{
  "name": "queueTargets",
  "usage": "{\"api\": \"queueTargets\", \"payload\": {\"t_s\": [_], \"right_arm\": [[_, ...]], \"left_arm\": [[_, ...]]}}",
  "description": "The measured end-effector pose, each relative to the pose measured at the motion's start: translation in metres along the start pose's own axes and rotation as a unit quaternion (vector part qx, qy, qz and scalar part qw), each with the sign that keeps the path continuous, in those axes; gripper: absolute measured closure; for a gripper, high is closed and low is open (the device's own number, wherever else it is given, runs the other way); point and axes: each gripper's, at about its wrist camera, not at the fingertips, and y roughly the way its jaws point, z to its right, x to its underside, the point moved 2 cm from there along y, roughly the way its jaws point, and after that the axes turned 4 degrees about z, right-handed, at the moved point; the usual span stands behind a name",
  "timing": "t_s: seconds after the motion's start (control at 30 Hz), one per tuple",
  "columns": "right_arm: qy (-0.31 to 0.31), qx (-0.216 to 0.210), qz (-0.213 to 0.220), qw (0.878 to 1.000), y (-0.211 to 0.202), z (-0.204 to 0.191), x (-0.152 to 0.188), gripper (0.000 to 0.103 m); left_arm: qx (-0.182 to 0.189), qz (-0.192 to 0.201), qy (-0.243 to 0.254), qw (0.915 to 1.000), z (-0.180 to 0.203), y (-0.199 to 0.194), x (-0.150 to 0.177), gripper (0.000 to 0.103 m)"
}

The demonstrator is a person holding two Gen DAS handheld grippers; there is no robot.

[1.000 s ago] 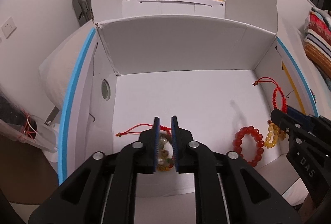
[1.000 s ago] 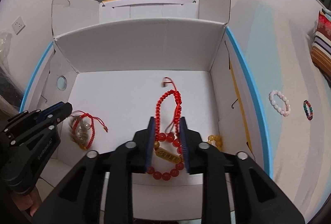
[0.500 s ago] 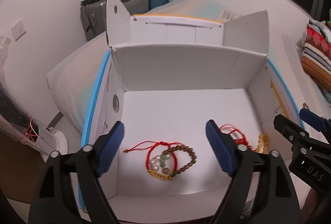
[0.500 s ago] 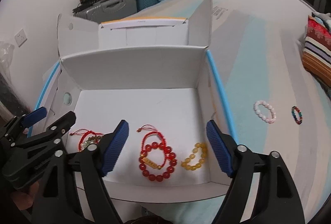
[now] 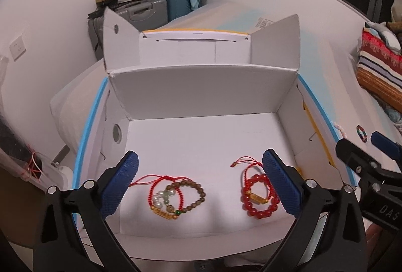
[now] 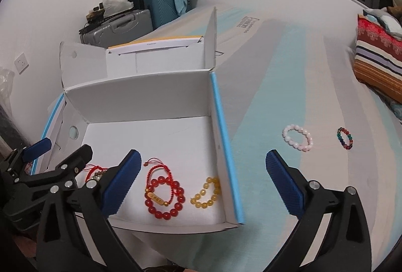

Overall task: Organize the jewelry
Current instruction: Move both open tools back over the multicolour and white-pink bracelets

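Observation:
An open white cardboard box (image 5: 201,86) (image 6: 140,86) lies on the bed. Inside, at the front left, a brown bead bracelet (image 5: 194,192), a white-green bead bracelet and a red cord bracelet lie tangled. To their right lies a red bead bracelet with a red cord one (image 5: 260,199) (image 6: 164,199). A yellow bead bracelet (image 6: 207,192) lies by the box's right wall. A pink-white bracelet (image 6: 297,137) and a multicoloured bracelet (image 6: 344,138) (image 5: 361,133) lie on the bedsheet right of the box. My left gripper (image 5: 199,182) is open and empty above the box front. My right gripper (image 6: 202,181) is open and empty over the box's right wall.
Suitcases (image 5: 153,10) with clutter stand against the far wall. A striped folded blanket (image 6: 379,65) lies at the far right. A wall socket (image 5: 17,47) is on the left wall. A clear bin (image 5: 27,166) stands left of the bed.
Both grippers opened, released the bracelets into the box and drew back and up. The right gripper has also swung to the right, towards the bedsheet.

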Motion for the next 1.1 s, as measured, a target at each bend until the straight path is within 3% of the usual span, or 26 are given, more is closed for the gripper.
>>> {"api": "queueTargets", "payload": {"t_s": [0.43,0.7,1.1], "right_arm": [[0.044,0.025,0.007,0.999,-0.011,0.064,-0.001,0.008],[0.065,0.036,0.008,0.997,-0.013,0.112,-0.003,0.008],[0.088,0.090,-0.004,0.992,0.000,0.214,-0.002,0.008]], "left_arm": [[0.016,0.006,0.024,0.9996,0.052,-0.006,-0.003,0.006],[0.038,0.003,0.053,0.9979,0.108,0.001,-0.005,0.006],[0.074,-0.003,0.080,0.9940,0.201,0.024,-0.013,0.006]]}}
